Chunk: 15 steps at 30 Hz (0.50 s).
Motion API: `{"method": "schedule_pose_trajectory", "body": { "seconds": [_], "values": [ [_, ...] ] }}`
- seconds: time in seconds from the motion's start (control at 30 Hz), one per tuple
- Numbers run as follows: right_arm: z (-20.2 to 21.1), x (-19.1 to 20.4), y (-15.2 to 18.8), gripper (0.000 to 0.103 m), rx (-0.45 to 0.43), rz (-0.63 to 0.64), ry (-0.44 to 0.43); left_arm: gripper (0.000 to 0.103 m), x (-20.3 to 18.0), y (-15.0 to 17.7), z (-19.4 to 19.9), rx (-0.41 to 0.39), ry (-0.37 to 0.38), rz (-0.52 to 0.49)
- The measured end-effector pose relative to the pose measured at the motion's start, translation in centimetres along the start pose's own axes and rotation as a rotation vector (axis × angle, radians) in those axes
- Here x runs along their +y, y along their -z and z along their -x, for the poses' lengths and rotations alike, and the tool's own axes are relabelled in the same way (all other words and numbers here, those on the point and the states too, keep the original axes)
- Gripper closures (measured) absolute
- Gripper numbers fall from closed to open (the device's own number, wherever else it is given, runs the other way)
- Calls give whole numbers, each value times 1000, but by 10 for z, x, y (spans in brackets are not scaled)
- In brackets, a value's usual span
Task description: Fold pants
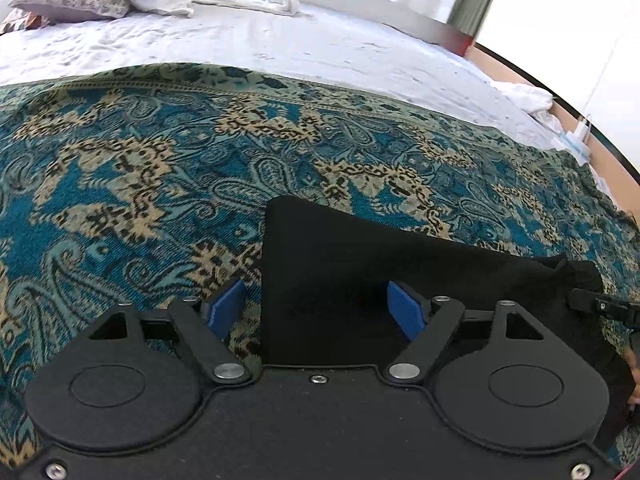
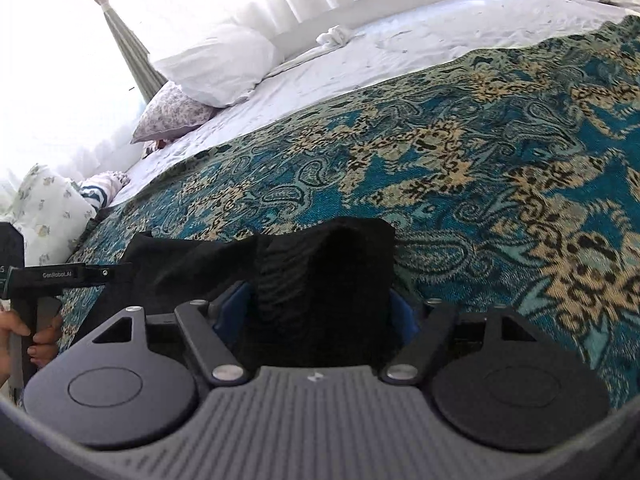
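Black pants [image 1: 360,280] are laid folded on a teal paisley blanket [image 1: 160,160] spread over the bed [image 1: 280,40]. The left gripper [image 1: 316,308] is seen with blue pads [image 1: 404,310] spread wide, one pad over the pants' edge, nothing pinched. The right gripper [image 2: 320,304] is spread too, with a bunched fold of pants [image 2: 320,272] between its pads; a firm grip cannot be told. "GenRobot.AI" is read on the left gripper's body [image 2: 60,274]. White pillows [image 2: 216,64] are noted beyond the blanket.
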State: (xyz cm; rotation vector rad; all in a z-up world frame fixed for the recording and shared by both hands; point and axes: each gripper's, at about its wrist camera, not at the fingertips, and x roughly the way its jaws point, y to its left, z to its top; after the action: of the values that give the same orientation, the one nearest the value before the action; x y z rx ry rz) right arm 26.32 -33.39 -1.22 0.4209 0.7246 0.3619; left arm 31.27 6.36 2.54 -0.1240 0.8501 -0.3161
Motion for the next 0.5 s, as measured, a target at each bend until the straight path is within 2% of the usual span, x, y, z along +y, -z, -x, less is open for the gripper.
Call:
{"method": "schedule_pose_trajectory", "body": {
  "seconds": [0.13, 0.2, 0.3, 0.33, 0.37, 0.43, 0.5],
  "values": [
    [-8, -3, -6, 33, -1, -11, -13, 25, 2, -4, -4, 3, 30, 3],
    [-12, -4, -7, 41, -2, -22, -30, 25, 2, -6, -6, 18, 70, -16],
    [-12, -6, -6, 47, -11, -38, -56, 26, 3, -8, -9, 27, 106, -30],
    [-11, -8, -5, 49, -20, -52, -59, 40, 4, -8, -8, 11, 99, -20],
    [-10, -9, -5, 53, -27, -64, -57, 68, 5, -7, -6, -13, 75, -9],
    [-9, -7, -5, 60, -41, -72, -51, 82, 7, -5, -1, -51, 62, 25],
    [-10, 0, -6, 66, -50, -54, -51, 87, -1, -2, 6, -94, 11, 0]
  ]
}}
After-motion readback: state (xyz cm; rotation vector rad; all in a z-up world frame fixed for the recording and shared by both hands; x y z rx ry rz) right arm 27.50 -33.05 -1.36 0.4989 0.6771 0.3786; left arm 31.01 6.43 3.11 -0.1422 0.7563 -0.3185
